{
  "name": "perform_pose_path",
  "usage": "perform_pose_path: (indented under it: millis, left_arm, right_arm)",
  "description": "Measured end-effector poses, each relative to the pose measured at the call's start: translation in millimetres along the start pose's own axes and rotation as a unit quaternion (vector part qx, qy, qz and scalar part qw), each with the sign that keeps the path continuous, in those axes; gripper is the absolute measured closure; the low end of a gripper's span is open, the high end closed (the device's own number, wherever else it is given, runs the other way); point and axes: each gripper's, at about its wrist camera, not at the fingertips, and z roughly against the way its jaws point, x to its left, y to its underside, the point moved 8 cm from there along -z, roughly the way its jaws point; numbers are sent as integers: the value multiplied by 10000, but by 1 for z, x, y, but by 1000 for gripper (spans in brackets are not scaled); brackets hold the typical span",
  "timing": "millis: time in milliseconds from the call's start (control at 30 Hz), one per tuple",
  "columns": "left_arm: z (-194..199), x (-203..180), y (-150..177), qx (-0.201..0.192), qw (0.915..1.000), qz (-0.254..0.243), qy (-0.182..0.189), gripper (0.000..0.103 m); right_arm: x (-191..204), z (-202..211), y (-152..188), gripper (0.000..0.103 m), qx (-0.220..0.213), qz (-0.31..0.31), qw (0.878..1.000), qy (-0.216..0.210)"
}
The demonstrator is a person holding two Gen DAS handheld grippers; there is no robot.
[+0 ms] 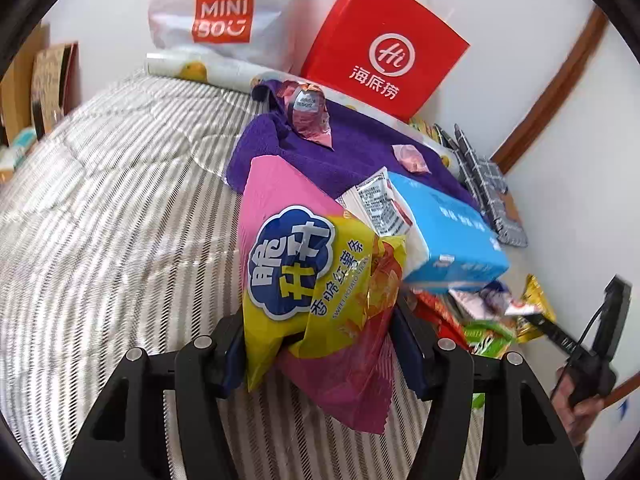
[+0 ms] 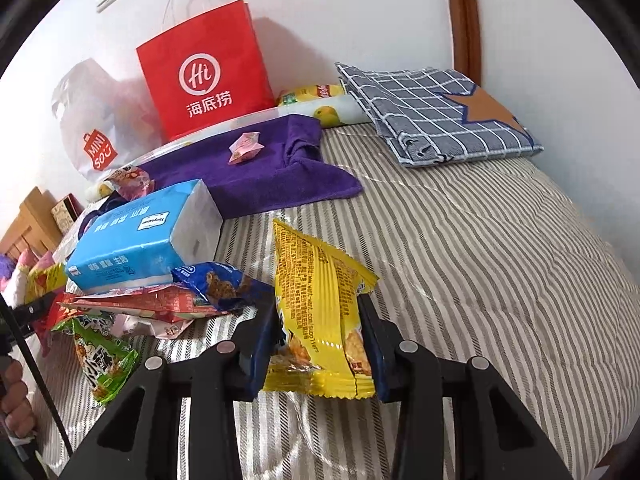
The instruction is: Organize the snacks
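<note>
The left gripper (image 1: 320,344) is clenched on a pink and yellow sweet potato snack bag (image 1: 308,276), which stands up between its fingers above the striped bedcover (image 1: 120,208). The right gripper (image 2: 318,340) grasps a yellow snack packet (image 2: 320,312) by its lower half, the packet rising tilted above the same striped bedcover (image 2: 480,260).

Just right of the pink bag in the left view, a blue tissue pack (image 1: 444,236) lies on top of a loose heap of snack bags (image 1: 472,316). In the right view that tissue pack (image 2: 140,240) sits left of the yellow packet, over a red bag (image 2: 140,304), a blue cookie bag (image 2: 224,284) and a green bag (image 2: 102,356) nearest the camera.

Beyond the tissue pack a purple towel (image 2: 260,168) is spread on the bed, with a small pink wrapped sweet (image 2: 246,146) lying on it. In the left view a crumpled pink foil wrapper (image 1: 308,114) stands at the towel's far part.

At the far wall a red paper bag (image 1: 384,46) stands upright, with a white shopping bag (image 1: 224,12) to its left. A grey checked pillow (image 2: 436,112) lies at the far right of the bed in the right view.
</note>
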Motion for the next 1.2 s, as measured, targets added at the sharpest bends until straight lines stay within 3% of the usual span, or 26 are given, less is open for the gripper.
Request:
perform_pose_path:
  millis: [133, 567, 1000, 1200]
  left_arm:
    - [6, -10, 4, -17, 9998, -215, -46, 42]
    - [35, -37, -16, -129, 9995, -175, 223, 42]
    - [27, -79, -54, -192, 9973, -380, 602, 42]
    - [8, -95, -82, -211, 9966, -560, 563, 42]
  right_arm:
    - [2, 14, -4, 66, -114, 42, 9999, -59]
    - [28, 52, -49, 66, -674, 283, 9968, -311]
    - [77, 47, -95, 66, -780, 541, 9929, -722]
    - [101, 31, -122, 66, -759, 650, 9907, -926]
